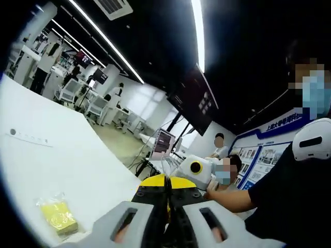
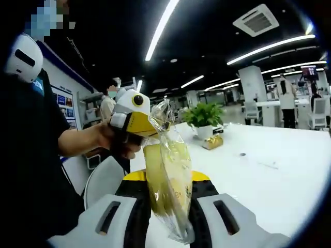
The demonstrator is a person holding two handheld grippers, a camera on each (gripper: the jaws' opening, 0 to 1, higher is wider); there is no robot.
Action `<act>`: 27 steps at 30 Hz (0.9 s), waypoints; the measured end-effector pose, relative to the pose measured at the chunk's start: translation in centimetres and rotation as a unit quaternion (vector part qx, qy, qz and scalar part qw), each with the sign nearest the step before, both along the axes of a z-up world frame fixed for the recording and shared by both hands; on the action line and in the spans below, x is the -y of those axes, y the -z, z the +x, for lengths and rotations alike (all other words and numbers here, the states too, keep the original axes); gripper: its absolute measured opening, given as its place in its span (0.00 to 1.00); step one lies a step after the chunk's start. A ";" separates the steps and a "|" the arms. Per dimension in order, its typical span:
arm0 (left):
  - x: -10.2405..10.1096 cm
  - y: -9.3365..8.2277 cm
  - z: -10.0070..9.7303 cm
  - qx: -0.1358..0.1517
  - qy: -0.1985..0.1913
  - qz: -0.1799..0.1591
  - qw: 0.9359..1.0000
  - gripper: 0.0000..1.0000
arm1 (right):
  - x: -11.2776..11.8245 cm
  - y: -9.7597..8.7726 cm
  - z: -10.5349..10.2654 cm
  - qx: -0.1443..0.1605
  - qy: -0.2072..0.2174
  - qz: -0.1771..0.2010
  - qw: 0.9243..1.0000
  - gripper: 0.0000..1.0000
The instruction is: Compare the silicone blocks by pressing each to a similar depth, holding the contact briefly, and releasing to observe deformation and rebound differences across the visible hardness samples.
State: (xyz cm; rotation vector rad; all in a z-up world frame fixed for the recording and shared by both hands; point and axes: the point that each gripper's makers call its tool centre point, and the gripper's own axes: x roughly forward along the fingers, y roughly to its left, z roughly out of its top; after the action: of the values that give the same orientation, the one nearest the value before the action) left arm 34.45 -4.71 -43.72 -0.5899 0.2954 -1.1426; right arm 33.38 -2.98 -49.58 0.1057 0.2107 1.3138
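A clear plastic bag (image 2: 170, 170) with a yellow silicone block (image 2: 155, 175) inside hangs between my two grippers, above the white table. In the right gripper view, my right gripper (image 2: 166, 199) is shut on the bag's lower part. My left gripper (image 2: 154, 123), held by a hand, pinches the bag's crumpled top. In the left gripper view, my left gripper (image 1: 166, 182) has its jaws pressed together, with a sliver of yellow between them. Just beyond it are the clear bag (image 1: 169, 166) and my right gripper (image 1: 182, 168). A second bagged yellow block (image 1: 57, 216) lies on the table.
The white table (image 2: 269, 175) carries a potted plant (image 2: 204, 116) and a small gold object (image 2: 213, 141). A person in dark clothes (image 1: 289, 196) stands close by. Other people, chairs and a hanging monitor (image 1: 194, 98) fill the room behind.
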 end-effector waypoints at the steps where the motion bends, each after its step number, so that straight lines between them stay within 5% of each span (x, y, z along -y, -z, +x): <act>1: 0.0 0.0 0.0 0.001 0.001 0.000 1.000 0.00 | 0.0 0.0 0.0 0.002 0.000 0.000 1.000 0.16; 20: -1.2 1.1 1.1 0.032 -0.019 0.041 0.998 0.00 | -0.8 1.2 1.4 0.021 -0.023 -0.029 0.999 0.08; 27: -1.2 1.0 1.2 0.019 -0.022 0.032 0.999 0.00 | -0.8 1.1 1.4 0.009 -0.019 -0.024 1.000 0.12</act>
State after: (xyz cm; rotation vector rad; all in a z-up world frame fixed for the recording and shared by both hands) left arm 35.62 -3.49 -44.71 -0.5158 0.2829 -1.0963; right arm 34.81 -2.23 -50.69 0.0500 0.2291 1.3462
